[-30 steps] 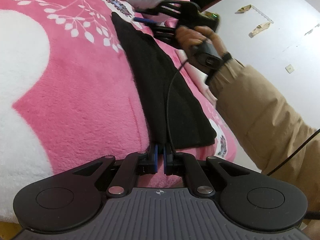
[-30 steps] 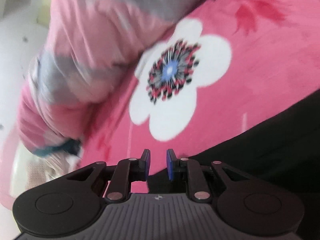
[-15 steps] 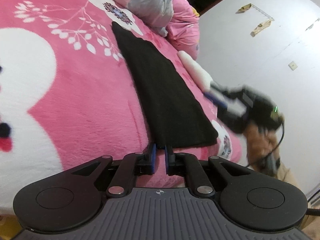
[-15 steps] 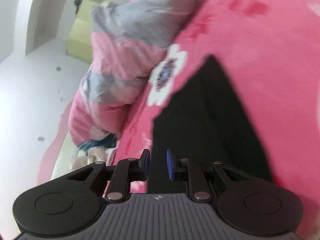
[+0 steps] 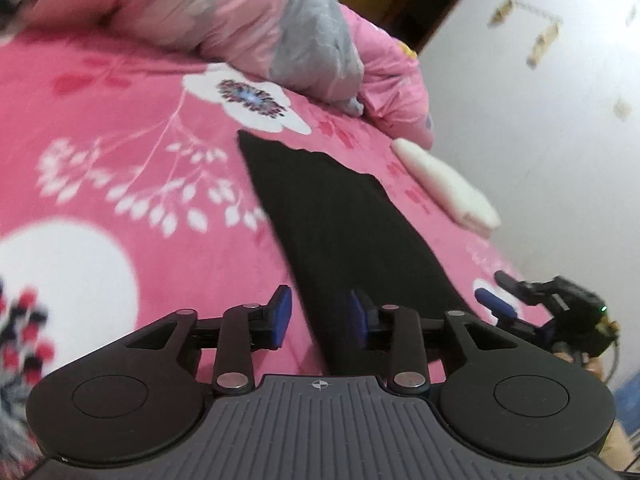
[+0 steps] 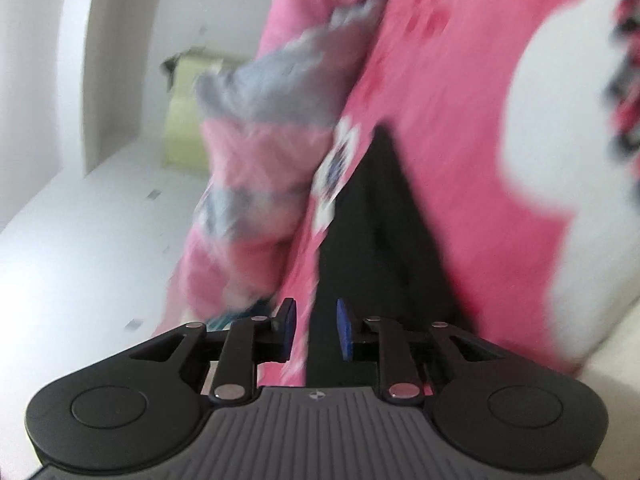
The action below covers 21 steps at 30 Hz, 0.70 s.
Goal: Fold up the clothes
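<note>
**Technician:** Left wrist view first. State the position of the work item.

**Operator:** The black garment (image 5: 340, 232) lies flat as a long narrow strip on the pink floral blanket (image 5: 120, 184), running away from the camera toward the bunched quilt (image 5: 280, 28) at the far end. A white roll (image 5: 444, 184) sits just beside it, near the bed's edge by the wall.

**Technician:** Left gripper condition?

**Operator:** The left gripper (image 5: 320, 314) has its jaws parted to a moderate gap; they have just been opening. The near end of the garment shows between the blue pads (image 5: 280, 316), but the pads do not press on it. My judgement: the cloth is released here, since the strip lies flat and needs no tension.

**Technician:** Is the other tool visible in this view?

**Operator:** Yes. The right gripper (image 5: 496, 292) is low at the right edge, beside the near corner of the garment, fingers apart and empty.

**Technician:** Right wrist view.

**Operator:** The frame is motion-blurred. The garment (image 6: 380, 240) extends forward from the right gripper (image 6: 314, 330), with the quilt (image 6: 260, 160) to its left and the blanket (image 6: 460, 120) to its right. The jaws stand narrowly parted, having just opened a little; dark cloth appears between the pads without contact.

**Technician:** Reason for this placement?

**Operator:** Probably both tools are aligned at the same short end to take its corners for the next fold along the length.
</note>
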Tool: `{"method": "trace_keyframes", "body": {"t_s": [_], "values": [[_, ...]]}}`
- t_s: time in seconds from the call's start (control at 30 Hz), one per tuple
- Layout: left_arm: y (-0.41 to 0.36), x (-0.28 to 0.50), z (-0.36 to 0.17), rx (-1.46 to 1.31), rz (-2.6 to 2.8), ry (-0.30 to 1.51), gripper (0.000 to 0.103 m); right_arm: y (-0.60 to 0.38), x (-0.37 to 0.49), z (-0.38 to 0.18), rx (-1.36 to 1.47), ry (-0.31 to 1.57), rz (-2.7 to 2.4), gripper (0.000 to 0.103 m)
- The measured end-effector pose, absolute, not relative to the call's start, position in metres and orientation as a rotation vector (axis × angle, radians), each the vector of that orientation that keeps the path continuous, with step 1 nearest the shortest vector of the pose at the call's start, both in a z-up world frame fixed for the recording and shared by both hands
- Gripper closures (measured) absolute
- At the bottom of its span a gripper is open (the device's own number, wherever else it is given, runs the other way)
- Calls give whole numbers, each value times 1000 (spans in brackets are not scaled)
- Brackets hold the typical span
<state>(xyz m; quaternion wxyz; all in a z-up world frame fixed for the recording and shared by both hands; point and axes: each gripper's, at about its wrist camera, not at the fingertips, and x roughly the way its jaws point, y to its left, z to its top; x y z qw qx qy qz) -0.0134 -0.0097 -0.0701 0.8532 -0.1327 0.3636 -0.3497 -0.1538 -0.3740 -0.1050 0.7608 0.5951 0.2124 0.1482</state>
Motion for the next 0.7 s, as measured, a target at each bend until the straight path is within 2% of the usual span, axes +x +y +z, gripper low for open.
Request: {"method": "trace_keyframes", "body": {"t_s": [0.1, 0.2, 0.3, 0.43, 0.57, 0.7], "values": [[-26, -4, -73, -230, -738, 783, 68, -375, -159, -129, 1404, 499, 317, 73], [-36, 1, -74, -195, -734, 784, 68, -381, -173, -130, 1390, 496, 247, 72], [-39, 3, -70, -178, -728, 765, 68, -380, -178, -99, 1243, 455, 208, 62], [-50, 4, -66, -131, -708, 733, 68, -363, -155, -71, 1049, 449, 188, 62], [-61, 5, -70, -113, -699, 745, 66, -324, -137, -48, 729, 440, 87, 62], [-70, 1, -76, -72, -695, 736, 63, -287, -136, -53, 454, 430, -16, 62]]}}
